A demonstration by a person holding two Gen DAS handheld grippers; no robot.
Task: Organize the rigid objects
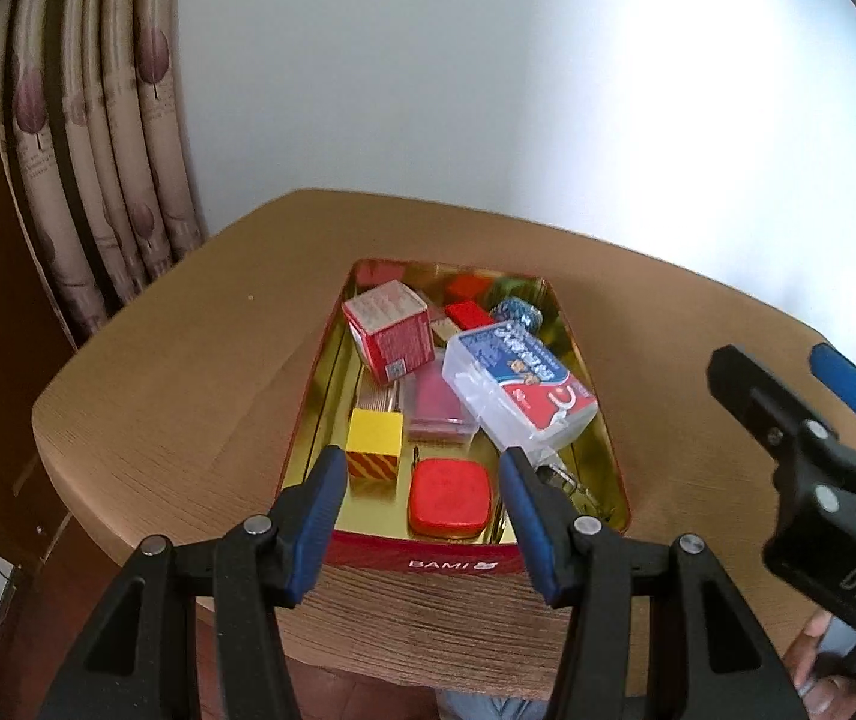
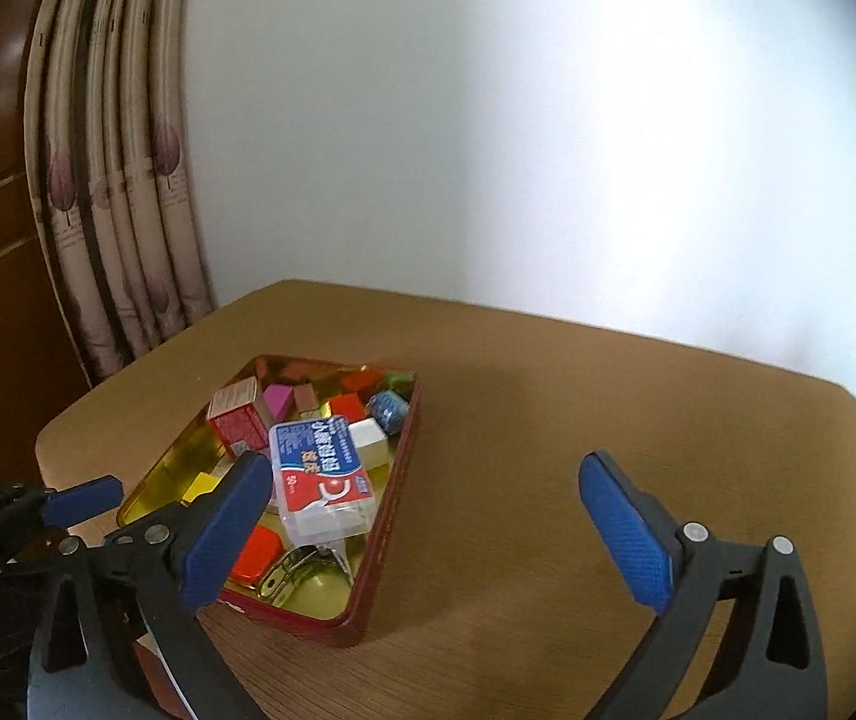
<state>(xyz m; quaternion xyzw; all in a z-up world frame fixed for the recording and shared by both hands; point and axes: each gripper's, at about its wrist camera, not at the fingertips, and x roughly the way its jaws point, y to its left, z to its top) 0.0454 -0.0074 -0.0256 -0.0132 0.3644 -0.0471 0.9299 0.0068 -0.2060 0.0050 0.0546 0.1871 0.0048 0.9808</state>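
Note:
A red tin tray (image 1: 428,564) with a gold inside stands on the brown table and holds several small things. A clear floss-pick box (image 1: 518,387) (image 2: 323,480) lies tilted on top, beside a red carton (image 1: 389,327), a yellow cube (image 1: 374,441), a red square tin (image 1: 449,498) and a metal clip (image 2: 302,564). My left gripper (image 1: 422,468) hovers over the tray's near end, open, with nothing between its blue pads. My right gripper (image 2: 422,468) is open wide over bare table right of the tray, and shows at the right edge of the left wrist view (image 1: 782,366).
The table (image 2: 578,450) has rounded corners, with bare top to the right of and behind the tray. A patterned curtain (image 1: 98,150) and dark wooden furniture stand at the left, a white wall behind. A person's hand (image 1: 812,672) holds the right gripper's handle.

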